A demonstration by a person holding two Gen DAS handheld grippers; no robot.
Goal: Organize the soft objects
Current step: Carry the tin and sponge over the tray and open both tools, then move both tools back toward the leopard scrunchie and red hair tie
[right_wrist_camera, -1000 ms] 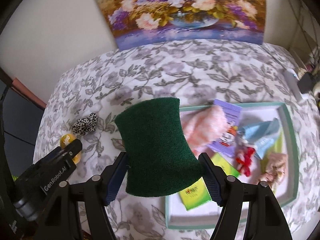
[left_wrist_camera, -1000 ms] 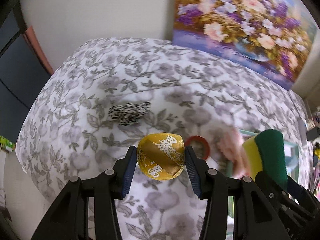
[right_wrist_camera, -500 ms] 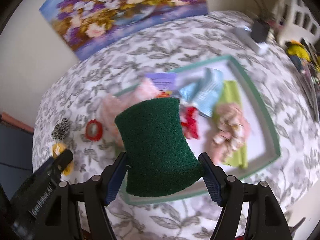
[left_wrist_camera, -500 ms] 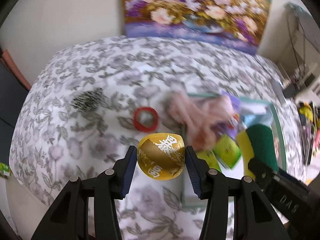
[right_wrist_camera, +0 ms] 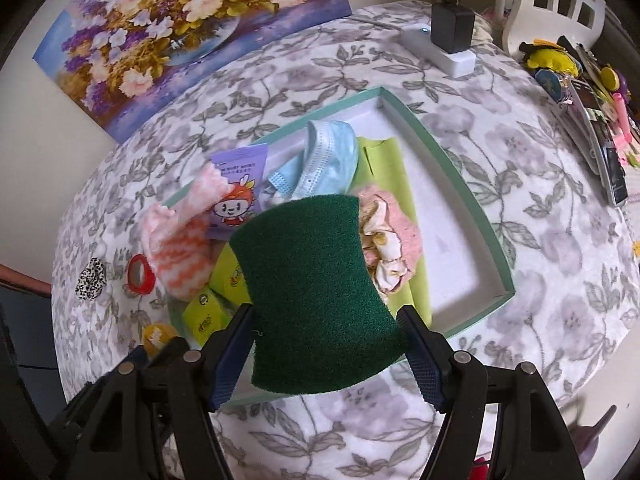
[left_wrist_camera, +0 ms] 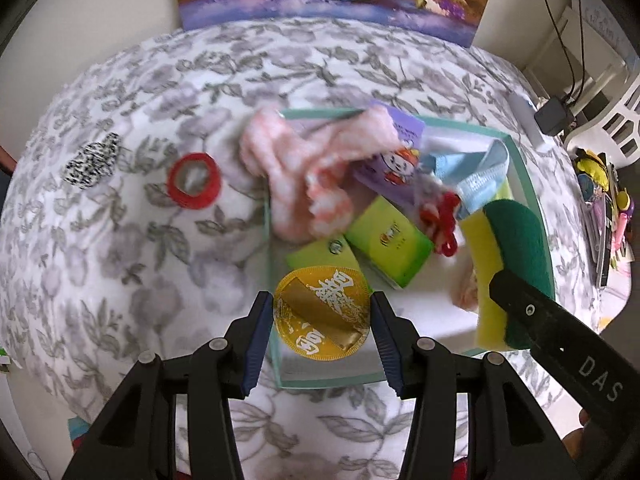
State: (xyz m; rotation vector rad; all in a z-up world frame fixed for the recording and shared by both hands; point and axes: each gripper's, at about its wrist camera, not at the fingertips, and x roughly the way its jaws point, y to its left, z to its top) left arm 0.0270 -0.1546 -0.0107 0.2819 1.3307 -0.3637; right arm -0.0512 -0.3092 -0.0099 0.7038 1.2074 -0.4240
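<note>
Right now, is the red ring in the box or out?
Out. The red ring lies on the flowery cloth, left of the green box.

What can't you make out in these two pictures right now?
- Right wrist view: the sponge in the right tool hides the middle of the tray.
- Left wrist view: the pink cloth is motion-blurred.
- Left wrist view: the gold pouch in the left tool covers the tray's near corner.

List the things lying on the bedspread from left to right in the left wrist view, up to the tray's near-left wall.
Black-and-white scrunchie → red tape roll → pink-and-white cloth draped over the teal tray wall.
</note>
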